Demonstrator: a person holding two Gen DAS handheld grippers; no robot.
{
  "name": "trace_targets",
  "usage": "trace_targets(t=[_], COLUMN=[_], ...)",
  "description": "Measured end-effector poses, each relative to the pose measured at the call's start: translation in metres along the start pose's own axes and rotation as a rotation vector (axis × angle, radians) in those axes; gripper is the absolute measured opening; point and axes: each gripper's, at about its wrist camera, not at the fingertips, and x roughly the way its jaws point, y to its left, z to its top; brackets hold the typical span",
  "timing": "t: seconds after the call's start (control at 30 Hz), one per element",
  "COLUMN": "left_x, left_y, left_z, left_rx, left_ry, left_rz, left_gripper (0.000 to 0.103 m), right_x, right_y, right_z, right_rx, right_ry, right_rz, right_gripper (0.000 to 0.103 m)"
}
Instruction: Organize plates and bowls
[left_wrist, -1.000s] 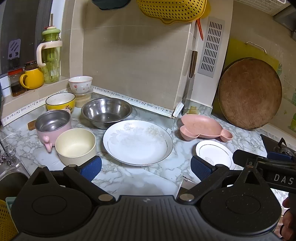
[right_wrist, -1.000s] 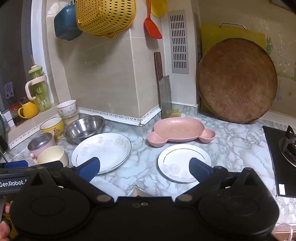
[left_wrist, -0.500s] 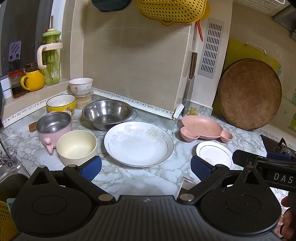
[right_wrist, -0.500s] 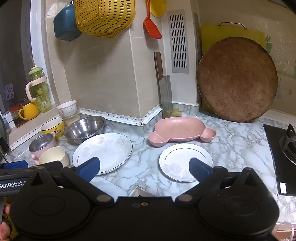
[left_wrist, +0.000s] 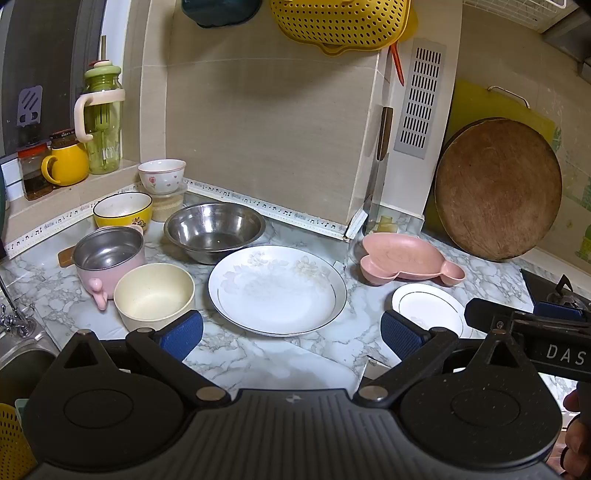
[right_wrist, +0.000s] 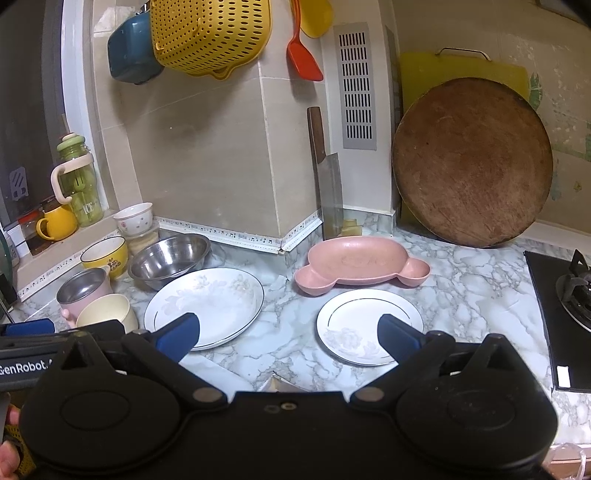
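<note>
On the marble counter lie a large white plate, a small white plate and a pink divided dish. At the left stand a cream bowl, a pink steel-lined pot, a steel bowl, a yellow bowl and a small floral bowl. My left gripper is open and empty, above the counter's front, near the large plate. My right gripper is open and empty, its right finger over the small plate.
A round wooden board leans on the back wall. A cleaver stands in the corner. A gas stove is at the right, a sink at the left. A yellow colander hangs above. A bottle and mug sit on the ledge.
Both grippers have drifted slightly; the dishes sit a little lower and to the right in both views. Nothing on the counter has moved, and both grippers stay open.
</note>
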Motion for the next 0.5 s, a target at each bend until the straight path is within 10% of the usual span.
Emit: trace_targets(t=[0.5], left_x=[-0.0017], left_y=[0.0017], left_z=[0.0009], left_rx=[-0.004], left_ry=[-0.01], left_rz=[0.001], left_gripper=[0.103], right_x=[-0.0018], right_y=[0.003], right_z=[0.0012], right_rx=[-0.01], right_ry=[-0.019], right_rz=[0.013], right_gripper=[0.103])
